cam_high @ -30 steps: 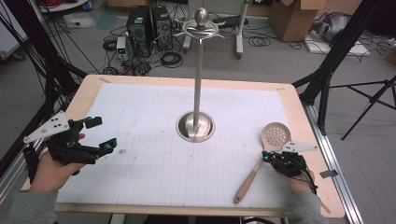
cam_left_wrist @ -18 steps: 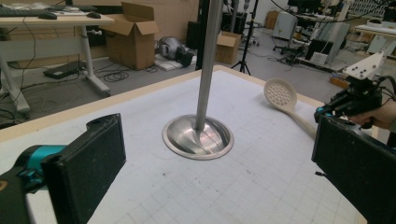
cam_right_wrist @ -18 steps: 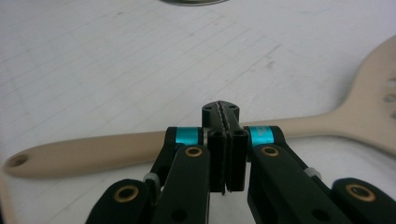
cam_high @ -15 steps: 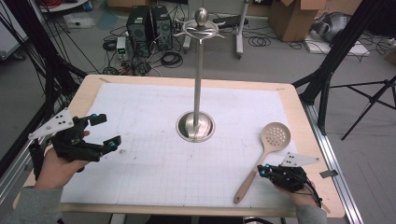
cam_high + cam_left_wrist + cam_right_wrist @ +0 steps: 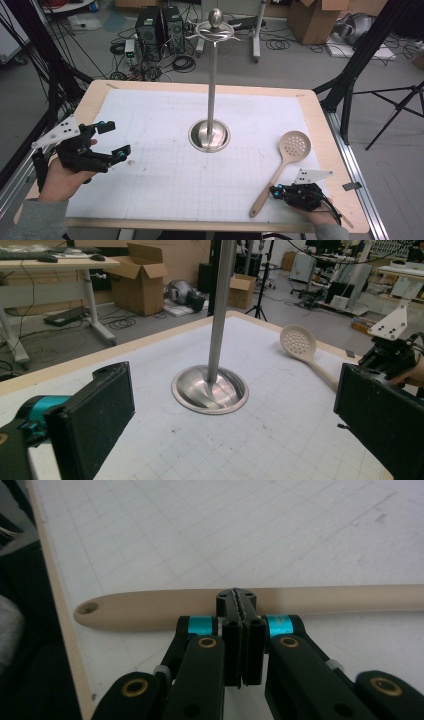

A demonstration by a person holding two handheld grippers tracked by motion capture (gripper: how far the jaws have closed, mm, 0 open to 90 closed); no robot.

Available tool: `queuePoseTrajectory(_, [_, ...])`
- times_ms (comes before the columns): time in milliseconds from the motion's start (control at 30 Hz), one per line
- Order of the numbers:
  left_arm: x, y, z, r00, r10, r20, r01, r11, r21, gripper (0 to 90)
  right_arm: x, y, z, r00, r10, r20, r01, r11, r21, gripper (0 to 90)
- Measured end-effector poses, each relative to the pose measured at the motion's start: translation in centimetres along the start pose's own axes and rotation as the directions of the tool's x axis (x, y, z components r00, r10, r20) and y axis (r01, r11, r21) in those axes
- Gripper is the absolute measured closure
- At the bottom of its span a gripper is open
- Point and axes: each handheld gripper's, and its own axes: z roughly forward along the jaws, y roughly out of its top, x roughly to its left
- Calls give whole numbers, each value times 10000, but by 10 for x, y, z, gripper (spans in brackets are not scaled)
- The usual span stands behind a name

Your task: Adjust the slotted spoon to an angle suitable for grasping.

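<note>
The desk (image 5: 320, 125) has a pale wooden rim on all sides, and a white gridded sheet (image 5: 165, 165) covers almost the whole top. Much of this sheet is bare, especially the wide middle part between the two hands. The only tall obstacle is the metal stand (image 5: 210, 135), which has a round base a little behind the centre and a thin pole that goes straight up. On the right side a metal rail runs along the desk edge, just beside it.

In the left tongs view the top of the pole is cut off by the upper border. In the right tongs view the bowl of the slotted spoon (image 5: 282, 167) goes out of the picture, and only the handle with its hanging hole is seen. From above, the right hand is mostly under the lower border.

The spoon lies flat on the sheet near the right front corner, bowl toward the back, handle pointing to the front edge. The right tongs (image 5: 276, 190) are clenched, the two pads pressed together with nothing between them, and the tips are just beside the handle; whether they touch it I cannot tell. The left tongs (image 5: 111, 139) are released, wide apart, well away from the spoon at the left side.
</note>
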Motion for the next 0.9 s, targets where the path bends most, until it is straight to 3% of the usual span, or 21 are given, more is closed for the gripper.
queuePoseTrajectory(733, [1,-1,-13,9995,57,-303,-59,10000,-63,32,-2,20,24,9999,-121,-13,121,9998,148,900])
queuePoseTrajectory(900, [0,-3,-17,9993,33,-376,-33,10000,4,32,-2,28,34,9997,-194,171,190,9995,232,900])
